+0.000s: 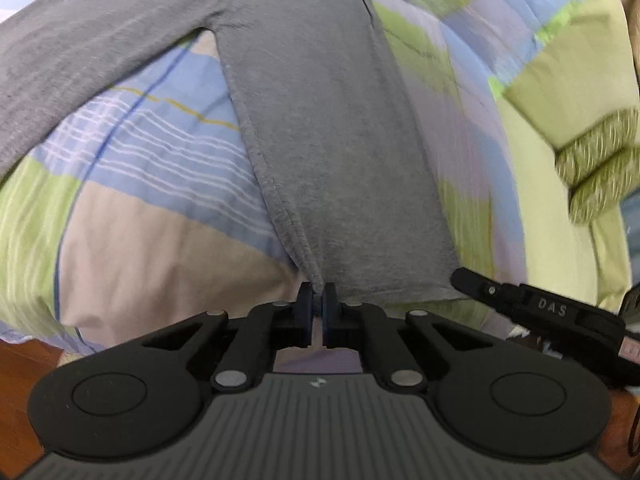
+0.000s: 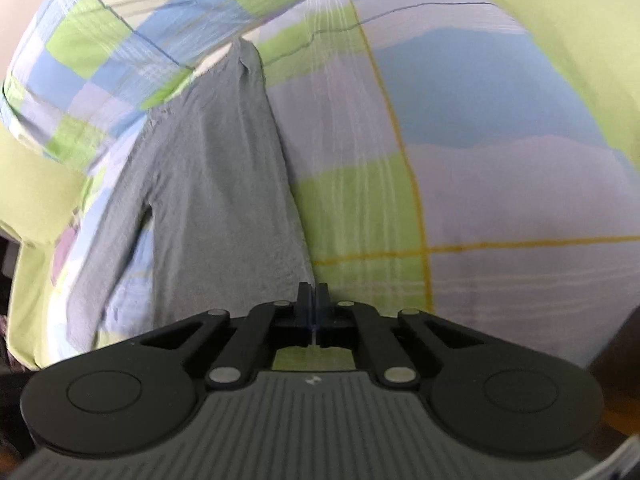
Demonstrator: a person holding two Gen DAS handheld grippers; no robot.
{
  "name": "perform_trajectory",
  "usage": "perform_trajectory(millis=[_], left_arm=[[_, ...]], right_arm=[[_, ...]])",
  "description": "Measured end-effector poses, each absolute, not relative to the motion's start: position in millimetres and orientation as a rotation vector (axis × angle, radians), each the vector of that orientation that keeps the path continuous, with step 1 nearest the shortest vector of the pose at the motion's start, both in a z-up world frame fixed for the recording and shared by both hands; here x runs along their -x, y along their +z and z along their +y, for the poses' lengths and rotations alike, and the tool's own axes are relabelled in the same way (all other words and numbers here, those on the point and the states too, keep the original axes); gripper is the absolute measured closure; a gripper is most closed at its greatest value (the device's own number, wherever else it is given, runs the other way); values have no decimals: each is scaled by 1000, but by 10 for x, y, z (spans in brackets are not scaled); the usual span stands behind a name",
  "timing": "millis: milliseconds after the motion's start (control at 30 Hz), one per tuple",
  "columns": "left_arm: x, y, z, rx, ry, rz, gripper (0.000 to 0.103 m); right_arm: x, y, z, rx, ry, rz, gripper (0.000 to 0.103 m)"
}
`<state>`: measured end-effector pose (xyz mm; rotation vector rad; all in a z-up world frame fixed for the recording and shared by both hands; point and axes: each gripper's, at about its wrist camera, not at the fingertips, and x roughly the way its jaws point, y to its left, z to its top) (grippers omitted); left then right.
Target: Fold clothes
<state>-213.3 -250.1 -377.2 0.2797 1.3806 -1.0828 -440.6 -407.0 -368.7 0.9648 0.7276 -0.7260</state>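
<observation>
In the left wrist view we see the grey shirt [image 1: 320, 128] lying on the checked bedsheet [image 1: 152, 220], its long axis running away from us, one sleeve going left out of the frame. The left gripper [image 1: 319, 294] is closed, pinching the hem, and the right gripper [image 1: 464, 280] enters at the hem's right corner, its tip hidden. In the right wrist view the shirt [image 2: 216, 184] is blurred; the right gripper [image 2: 313, 294] is closed at its near right corner, with bare sheet [image 2: 500, 160] to the right.
</observation>
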Motion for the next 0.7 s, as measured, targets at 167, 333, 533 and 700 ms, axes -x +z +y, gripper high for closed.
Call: perform_trajectory(millis=[167,333,533,700], left_arm=[[2247,-3791,-2504,-384,-1054,1427,102],[2364,-3268,-2328,-632,-974,1385,61],[2132,-2360,-2046,-611,-847,1302,38],[1955,-1731,-1889,-534,-827,1243,36]], right_arm=[[4409,-3705,-4071,-954,-730,768,103],[4425,-3408,-3987,-932,-850,983,67],[4243,-2645,-3692,-895,-772,1004,45],[3904,-2003,-3391,-774,-677,937,31]])
